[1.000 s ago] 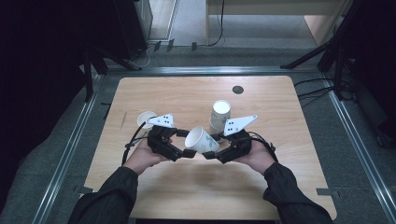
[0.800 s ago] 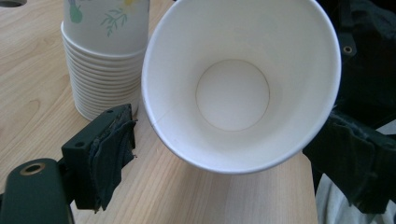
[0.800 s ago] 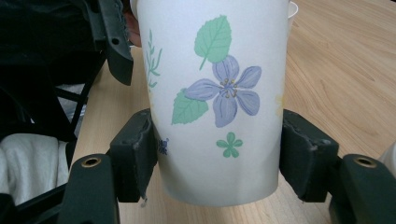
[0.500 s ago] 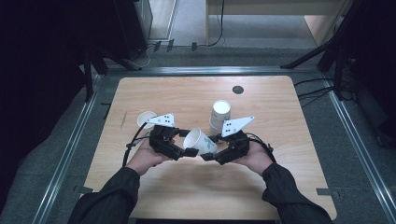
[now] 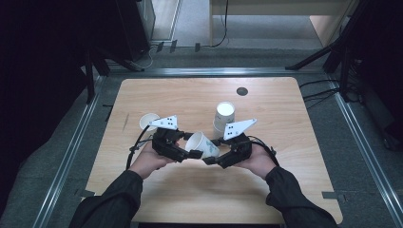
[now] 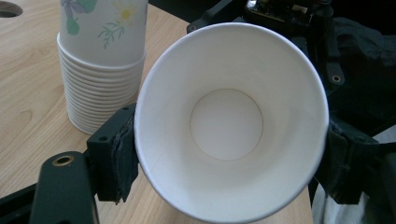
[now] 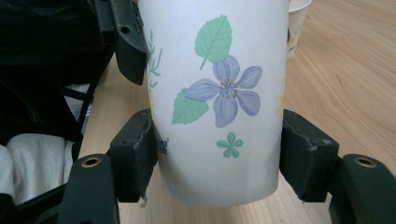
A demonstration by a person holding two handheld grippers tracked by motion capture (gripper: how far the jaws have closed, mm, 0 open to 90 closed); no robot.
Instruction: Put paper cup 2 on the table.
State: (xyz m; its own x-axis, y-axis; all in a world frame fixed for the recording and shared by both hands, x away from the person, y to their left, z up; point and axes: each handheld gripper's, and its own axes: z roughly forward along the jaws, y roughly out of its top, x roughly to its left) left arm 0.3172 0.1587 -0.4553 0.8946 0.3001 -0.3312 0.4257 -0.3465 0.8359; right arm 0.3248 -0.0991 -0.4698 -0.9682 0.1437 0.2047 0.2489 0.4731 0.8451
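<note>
**Both grippers on one paper cup, in front of the stack**

Closing in over the last moment, the left gripper (image 5: pixel 194 155) has brought its jaws against the white flower-printed paper cup (image 5: pixel 201 144), which was already between them a second ago. In the left gripper view the dark pads sit against the cup's rim on either side. The hands themselves have not shifted across the table since then.

The right gripper (image 5: pixel 209 160) grips the same cup lower down: in the right gripper view its two pads press the wall near the base, one on each side.

From above, both pairs of jaws are dark against dark housings, and where each pad meets the cup is hard to make out there. In the right gripper view the cup's rim is cut off by the top edge. In the left gripper view the cup's mouth covers most of what lies behind it, so the right gripper shows as black fragments around the rim.

The cup lies tilted, just in front of the tall stack of nested paper cups (image 5: pixel 224 115), on the person's side of it and apart from it. A single white paper cup (image 5: pixel 148 120) stands well to the left of the stack. Bare light wooden tabletop (image 5: pixel 285 142) lies to the right of the stack and beyond it, and a broad bare strip runs in front of the hands.

The held cup (image 7: pixel 219 93) carries a purple five-petalled flower, green leaves and a small green blossom; its inside (image 6: pixel 226 123) is plain white and empty.
</note>
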